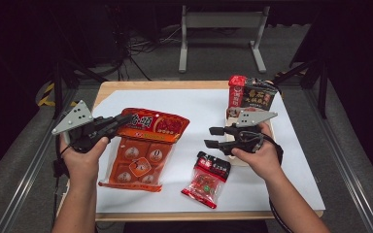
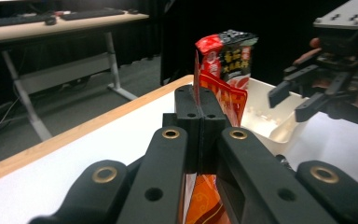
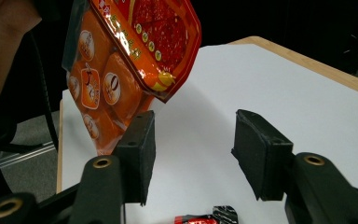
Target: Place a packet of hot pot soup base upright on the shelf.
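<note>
L gripper (image 1: 119,120), jaws clamped on the orange pack's (image 1: 143,150) top edge, has it hanging off the table, R gripper (image 1: 212,137) empty & half open nearby; thin-edge pinch could slip and drop the pack short of the bin (image 2: 279,123).

in the left gripper view the orange packet (image 2: 221,98) is mostly hidden behind the black jaws clamped on its edge, and its lower part runs off the bottom edge. in the right gripper view the small red candy bag (image 3: 205,218) is cut off by the bottom edge. the white tray (image 1: 229,115) in the high view is largely hidden behind the right gripper (image 1: 216,137) and the dark snack bag (image 1: 250,96), whose print is too small to read.
</note>
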